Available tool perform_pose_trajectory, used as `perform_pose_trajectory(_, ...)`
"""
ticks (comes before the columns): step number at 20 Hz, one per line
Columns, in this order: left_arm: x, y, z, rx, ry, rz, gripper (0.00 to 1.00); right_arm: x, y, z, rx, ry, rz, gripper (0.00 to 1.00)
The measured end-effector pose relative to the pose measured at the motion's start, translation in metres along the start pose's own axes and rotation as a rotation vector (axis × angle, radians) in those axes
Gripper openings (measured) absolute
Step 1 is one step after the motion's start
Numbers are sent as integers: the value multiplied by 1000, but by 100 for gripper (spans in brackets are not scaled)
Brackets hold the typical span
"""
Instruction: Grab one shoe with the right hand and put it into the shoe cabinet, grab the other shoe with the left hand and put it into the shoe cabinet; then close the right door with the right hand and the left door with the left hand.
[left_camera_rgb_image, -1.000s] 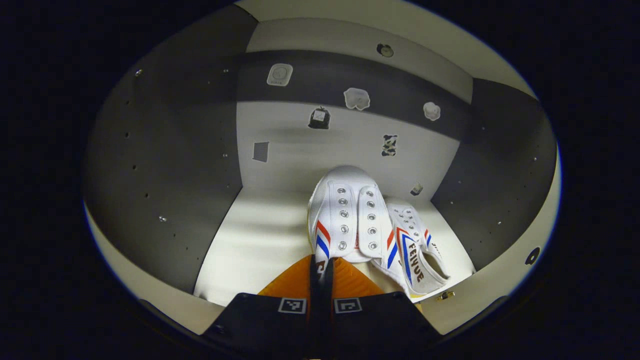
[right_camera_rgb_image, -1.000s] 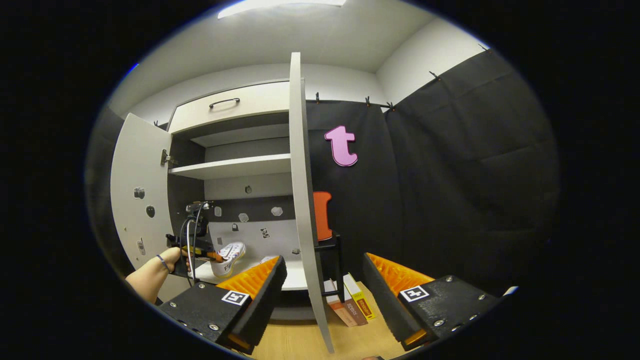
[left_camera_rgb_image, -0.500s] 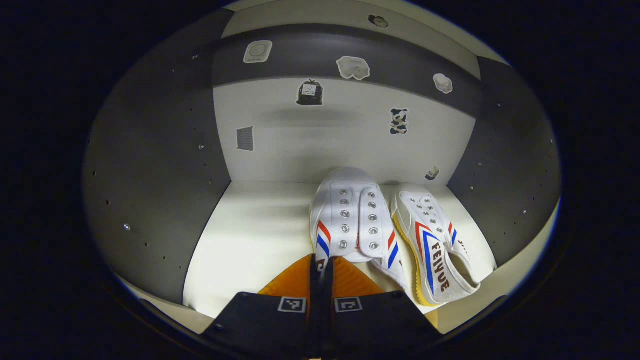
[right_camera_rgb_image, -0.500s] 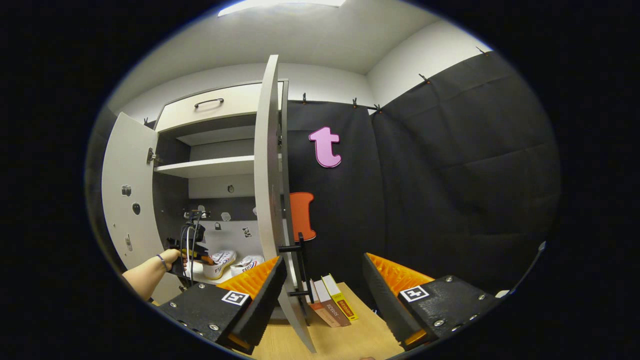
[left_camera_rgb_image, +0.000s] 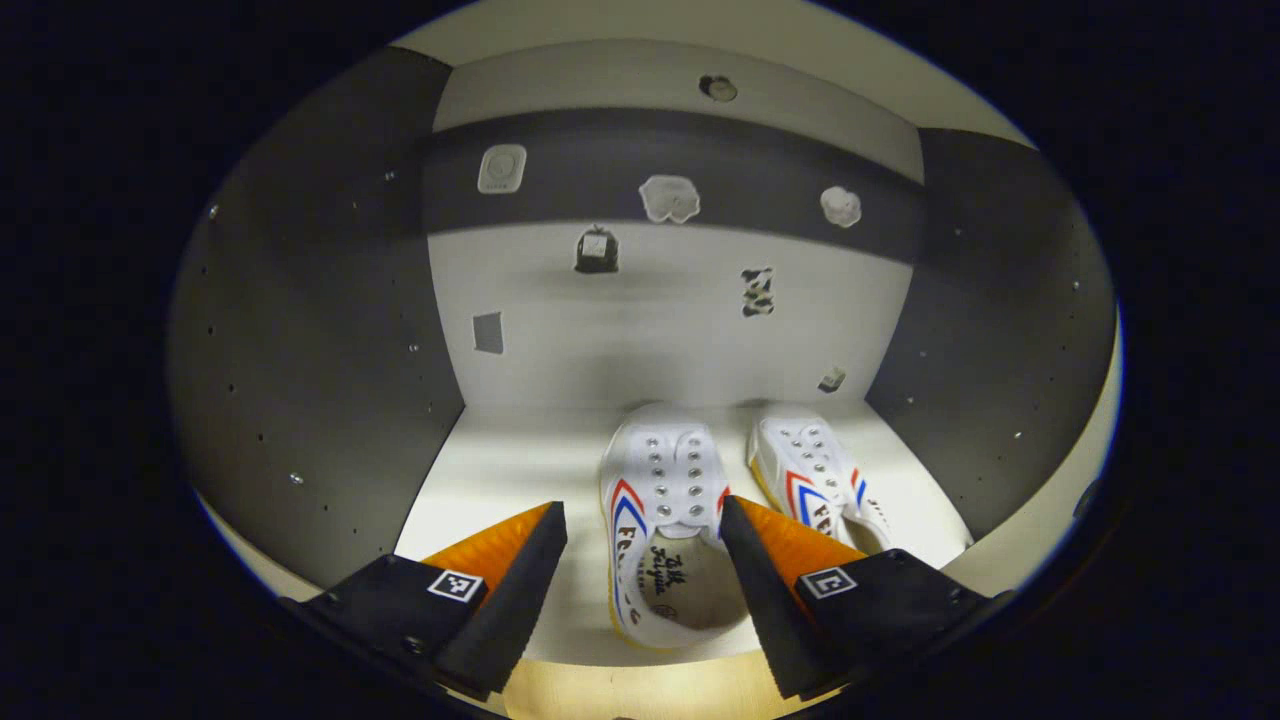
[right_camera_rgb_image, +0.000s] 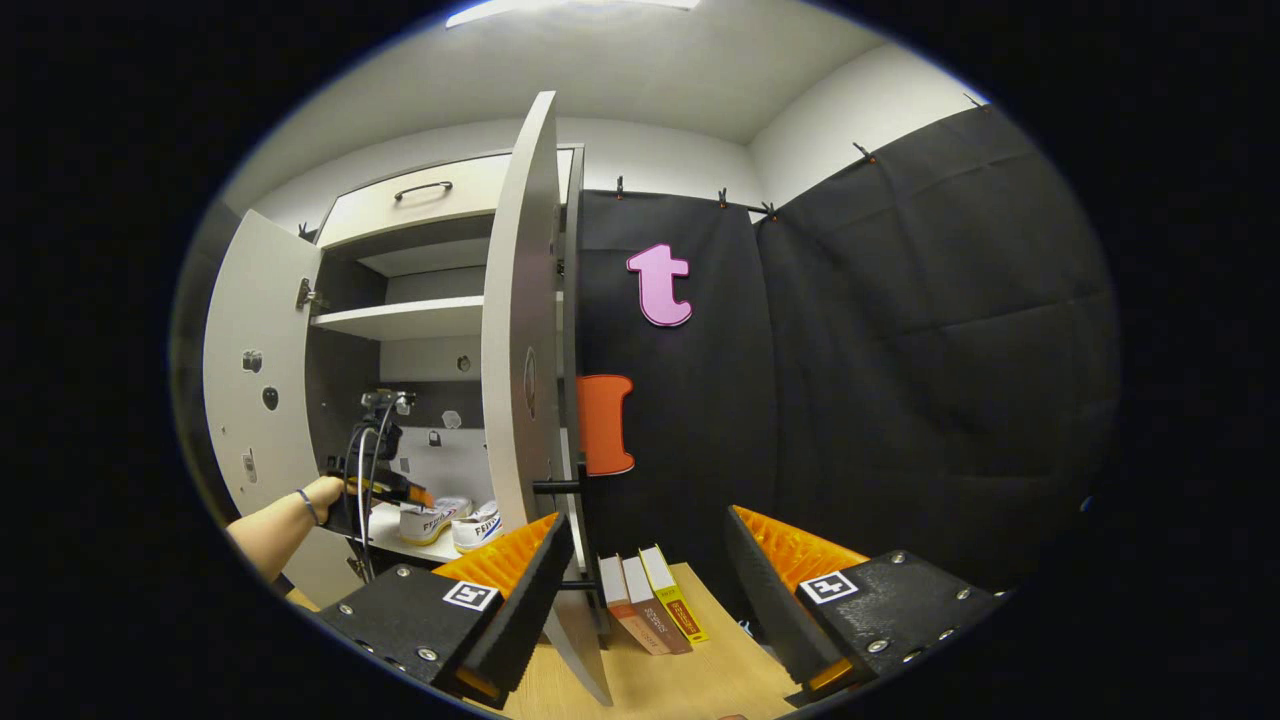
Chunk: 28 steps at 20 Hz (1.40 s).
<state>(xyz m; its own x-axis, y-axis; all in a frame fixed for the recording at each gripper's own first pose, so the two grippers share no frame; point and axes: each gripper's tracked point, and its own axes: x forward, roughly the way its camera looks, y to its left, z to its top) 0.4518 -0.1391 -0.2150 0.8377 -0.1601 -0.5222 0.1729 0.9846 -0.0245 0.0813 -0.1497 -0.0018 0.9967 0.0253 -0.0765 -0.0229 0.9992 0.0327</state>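
Left gripper view looks straight into the shoe cabinet (left_camera_rgb_image: 320, 330), a grey-walled compartment with a pale shelf floor and a pale back panel dotted with small stickers. Two shoes sit on that shelf, side by side, toes to the back panel. The nearer white canvas shoe with red and blue stripes (left_camera_rgb_image: 660, 520) lies between the fingers of the left claw (left_camera_rgb_image: 643, 525), its heel opening facing the camera. The second white canvas shoe, same stripes (left_camera_rgb_image: 815, 475), stands just beside it on the right, near the right wall.

The left claw is spread wide, with nothing in its grasp; the shoe lies free between its fingers. Half a second ago those fingers were pinched tight on the shoe's heel, so that is a release, and the camera has pulled back a little.

Right gripper view: the right claw (right_camera_rgb_image: 640, 545) is wide apart and empty, above a wooden floor (right_camera_rgb_image: 700, 680) near a few upright books (right_camera_rgb_image: 650, 610). The cabinet's white right door (right_camera_rgb_image: 520, 380) stands edge-on, swung slightly further round than before. Past it, a hand (right_camera_rgb_image: 322, 495) holds the left claw at the shelf, both shoes beside it.
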Motion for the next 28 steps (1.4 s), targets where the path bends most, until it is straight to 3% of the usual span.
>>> perform_pose_trajectory(5, -109, -30, 58, 14, -252, -63, 97, 12, 0, -1, -10, 14, 28, 94)
perform_pose_trajectory(9, -204, -32, 81, 54, -422, -45, 97, 19, 8, 0, -25, 14, 71, 94)
perform_pose_trajectory(14, -313, -3, 72, 37, -520, 33, 96, 23, 19, 1, -29, 17, 108, 94)
perform_pose_trajectory(20, -393, 39, 44, -7, -569, 77, 97, 20, 27, 1, -13, 25, 108, 91)
perform_pose_trajectory(21, -400, 45, 40, -16, -573, 88, 96, 20, 31, 1, -24, 26, 108, 98)
perform_pose_trajectory(22, -410, 54, 36, -21, -582, 104, 98, 20, 35, 1, -30, 25, 107, 86)
perform_pose_trajectory(23, -420, 64, 33, -24, -592, 120, 97, 19, 39, 2, -32, 24, 107, 80)
perform_pose_trajectory(28, -459, 110, 26, -56, -627, 205, 96, 19, 58, 4, -18, 18, 105, 68)
